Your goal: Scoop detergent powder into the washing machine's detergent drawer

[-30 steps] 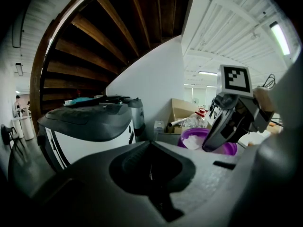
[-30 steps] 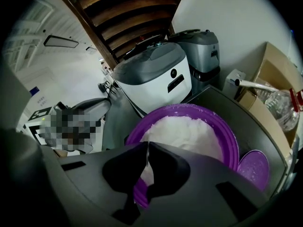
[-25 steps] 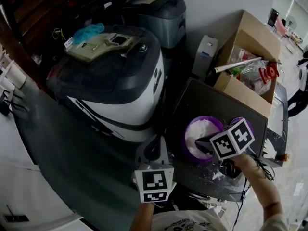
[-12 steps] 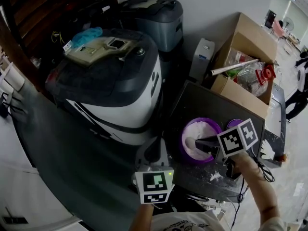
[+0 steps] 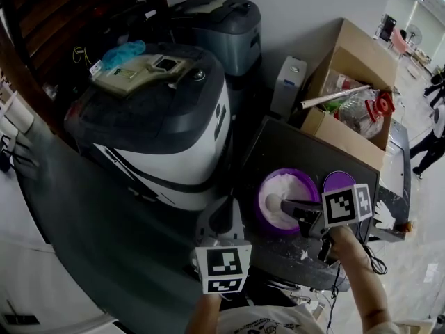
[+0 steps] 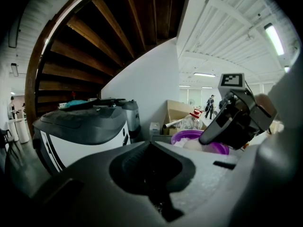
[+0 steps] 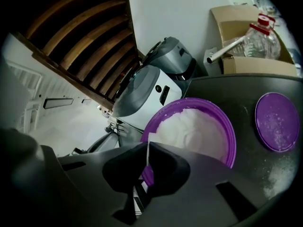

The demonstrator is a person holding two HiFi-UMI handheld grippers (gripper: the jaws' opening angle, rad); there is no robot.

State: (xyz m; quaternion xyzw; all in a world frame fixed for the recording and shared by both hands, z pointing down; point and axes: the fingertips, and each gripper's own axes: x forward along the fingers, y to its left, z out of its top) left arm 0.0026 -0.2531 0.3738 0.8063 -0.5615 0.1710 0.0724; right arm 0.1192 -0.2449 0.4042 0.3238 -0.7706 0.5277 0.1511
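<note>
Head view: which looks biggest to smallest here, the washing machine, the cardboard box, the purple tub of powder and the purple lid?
1. washing machine, clearly largest
2. cardboard box, though it sits farther from the camera, so it may be larger than it looks
3. purple tub
4. purple lid, right beside the tub, so that comparison is fair

— Where is the right tool (image 5: 290, 207)?
— Its tip is down in the white powder (image 5: 275, 189) of the round purple plastic bowl (image 5: 256, 204) on the dark grey counter (image 5: 306, 148).
— What's near it?
— A flat round purple lid (image 5: 338, 181) lies just beyond its marker cube. White powder is spilled on the counter under it.
— And the left tool (image 5: 220, 218)?
— It is off the counter's edge. The white and dark grey washing machine (image 5: 160, 117) stands just beyond it. An open brown cardboard box (image 5: 361, 54) sits well beyond the right tool.
</note>
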